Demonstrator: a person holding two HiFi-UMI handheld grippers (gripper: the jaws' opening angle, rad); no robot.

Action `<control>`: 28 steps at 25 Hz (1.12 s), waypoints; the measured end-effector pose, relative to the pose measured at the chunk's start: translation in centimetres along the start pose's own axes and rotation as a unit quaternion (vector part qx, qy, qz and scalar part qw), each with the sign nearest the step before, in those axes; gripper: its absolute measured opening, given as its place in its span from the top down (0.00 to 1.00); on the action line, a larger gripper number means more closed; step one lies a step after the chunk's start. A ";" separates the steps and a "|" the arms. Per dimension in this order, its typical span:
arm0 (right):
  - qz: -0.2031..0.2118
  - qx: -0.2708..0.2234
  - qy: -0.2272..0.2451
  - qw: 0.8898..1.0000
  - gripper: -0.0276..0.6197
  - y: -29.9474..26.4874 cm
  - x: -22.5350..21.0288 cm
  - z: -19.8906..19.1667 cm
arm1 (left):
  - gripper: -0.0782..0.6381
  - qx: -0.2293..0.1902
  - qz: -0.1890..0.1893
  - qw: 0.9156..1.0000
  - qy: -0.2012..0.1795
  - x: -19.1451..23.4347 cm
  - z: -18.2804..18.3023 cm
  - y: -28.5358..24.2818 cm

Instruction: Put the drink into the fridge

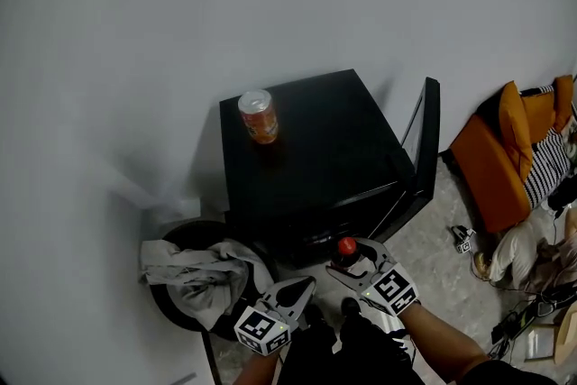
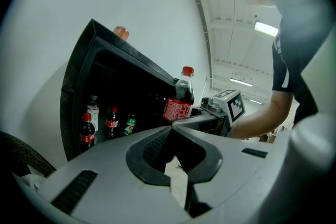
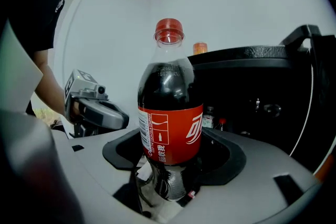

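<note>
A cola bottle (image 3: 170,123) with a red cap and red label stands upright between the jaws of my right gripper (image 3: 176,153), which is shut on its lower body. In the head view this bottle (image 1: 346,250) sits just in front of the black mini fridge (image 1: 315,149), whose door (image 1: 425,149) hangs open to the right. My left gripper (image 1: 305,286) is beside it at the left, shut and empty, with its tips meeting (image 2: 171,127). Inside the fridge (image 2: 121,86), several small bottles (image 2: 111,122) stand on the lower shelf. An orange can (image 1: 259,115) stands on the fridge top.
A black bin (image 1: 180,302) draped with grey cloth (image 1: 203,270) stands left of the fridge. At the right, orange cushions (image 1: 500,149), striped fabric and cables lie on the floor. A white wall rises behind the fridge.
</note>
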State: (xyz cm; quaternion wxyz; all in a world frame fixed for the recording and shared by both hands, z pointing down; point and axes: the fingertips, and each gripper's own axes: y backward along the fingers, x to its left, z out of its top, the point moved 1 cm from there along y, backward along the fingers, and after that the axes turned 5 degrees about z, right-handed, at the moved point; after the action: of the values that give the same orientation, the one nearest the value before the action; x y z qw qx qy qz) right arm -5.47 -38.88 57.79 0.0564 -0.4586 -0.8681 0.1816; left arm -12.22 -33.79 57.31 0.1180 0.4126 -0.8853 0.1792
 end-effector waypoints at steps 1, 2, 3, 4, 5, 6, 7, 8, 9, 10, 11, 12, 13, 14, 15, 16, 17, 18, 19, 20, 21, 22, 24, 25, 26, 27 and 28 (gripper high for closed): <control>0.002 -0.002 0.000 1.000 0.45 -0.3 -0.3 -0.5 | 0.88 -0.004 0.005 1.000 0.002 0.3 -0.2 -0.3; 0.003 -0.003 0.000 1.000 0.45 -0.7 -0.7 -1.0 | 0.88 -0.007 0.009 1.000 0.002 0.7 -0.4 -0.7; 0.003 -0.004 0.001 1.000 0.45 -1.2 -1.2 -1.5 | 0.88 -0.010 0.013 1.000 0.001 1.2 -0.7 -1.1; 0.002 -0.006 0.002 1.000 0.45 -1.6 -1.6 -2.0 | 0.88 -0.011 0.016 1.000 0.000 1.7 -1.0 -1.5; 0.002 -0.007 0.004 1.000 0.45 -2.0 -1.9 -2.6 | 0.88 -0.012 0.018 1.000 -0.001 2.2 -1.4 -1.8; 0.002 -0.008 0.006 1.000 0.45 -2.3 -2.3 -3.1 | 0.88 -0.013 0.020 1.000 -0.003 2.6 -1.8 -2.2; 0.002 -0.009 0.007 1.000 0.45 -2.7 -2.7 -3.7 | 0.88 -0.014 0.021 1.000 -0.004 3.1 -2.2 -2.6; 0.001 -0.011 0.006 1.000 0.45 -3.1 -3.1 -4.2 | 0.88 -0.016 0.022 1.000 -0.005 3.6 -2.6 -3.0; 0.000 -0.013 0.005 1.000 0.45 -3.6 -3.7 -4.7 | 0.88 -0.016 0.023 1.000 -0.006 4.0 -3.0 -3.4; -0.002 -0.014 0.003 1.000 0.45 -4.1 -4.2 -5.2 | 0.88 -0.016 0.023 1.000 -0.006 4.4 -3.5 -3.8; -0.004 -0.016 0.001 1.000 0.45 -4.6 -4.7 -5.6 | 0.88 -0.015 0.023 1.000 -0.005 4.8 -3.9 -4.2; -0.006 -0.017 0.000 1.000 0.45 -5.0 -5.3 -6.1 | 0.88 -0.015 0.023 1.000 -0.005 5.1 -4.2 -4.6; -0.009 -0.019 0.000 1.000 0.45 -5.5 -5.8 -6.4 | 0.88 -0.015 0.022 1.000 -0.007 5.3 -4.5 -5.0; -0.012 -0.021 0.000 1.000 0.45 -6.0 -6.2 -6.8 | 0.88 -0.014 0.021 1.000 -0.009 5.5 -4.8 -5.3; -0.017 -0.023 0.002 1.000 0.45 -6.4 -6.7 -7.0 | 0.88 -0.014 0.021 1.000 -0.011 5.7 -5.0 -5.5; -0.023 -0.026 0.004 0.999 0.45 -6.8 -7.2 -7.3 | 0.88 -0.015 0.021 1.000 -0.013 5.9 -5.3 -5.7; -0.028 -0.029 0.006 0.999 0.45 -7.3 -7.7 -7.5 | 0.88 -0.017 0.021 1.000 -0.015 6.2 -5.5 -6.0; -0.031 -0.031 0.007 0.999 0.45 -7.7 -8.1 -7.6 | 0.88 -0.018 0.021 0.999 -0.017 6.4 -5.7 -6.2; -0.034 -0.034 0.007 0.999 0.45 -8.2 -8.6 -7.7 | 0.88 -0.020 0.022 0.999 -0.018 6.6 -5.8 -6.4; -0.035 -0.037 0.007 0.999 0.45 -8.6 -9.0 -7.8 | 0.88 -0.021 0.023 0.999 -0.020 6.9 -6.0 -6.6; -0.036 -0.039 0.007 0.999 0.45 -8.9 -9.3 -7.9 | 0.88 -0.022 0.026 0.999 -0.020 7.1 -6.2 -6.7; -0.036 -0.040 0.007 0.999 0.45 -9.3 -9.6 -8.0 | 0.88 -0.022 0.029 0.999 -0.019 7.4 -6.4 -6.8; -0.036 -0.040 0.009 0.999 0.45 -9.9 -10.1 -8.1 | 0.88 -0.023 0.035 0.999 -0.015 8.1 -6.7 -6.9; -0.036 -0.040 0.009 0.999 0.45 -10.2 -10.5 -8.0 | 0.88 -0.023 0.036 0.999 -0.014 8.4 -6.7 -6.9; -0.037 -0.041 0.008 0.998 0.45 -10.5 -10.8 -8.0 | 0.88 -0.022 0.037 0.999 -0.014 8.6 -6.7 -6.9; -0.038 -0.041 0.006 0.998 0.45 -10.7 -11.0 -8.0 | 0.88 -0.019 0.036 0.999 -0.015 8.7 -6.8 -6.9; -0.040 -0.042 0.005 0.998 0.45 -10.9 -11.3 -8.0 | 0.88 -0.017 0.034 0.999 -0.016 8.8 -6.8 -6.9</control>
State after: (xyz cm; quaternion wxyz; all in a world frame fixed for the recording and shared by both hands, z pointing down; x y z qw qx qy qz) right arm -5.32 -51.55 70.03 0.0485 -0.4264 -0.8923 0.1404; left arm -11.98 -41.12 68.18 0.1046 0.3834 -0.9033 0.1615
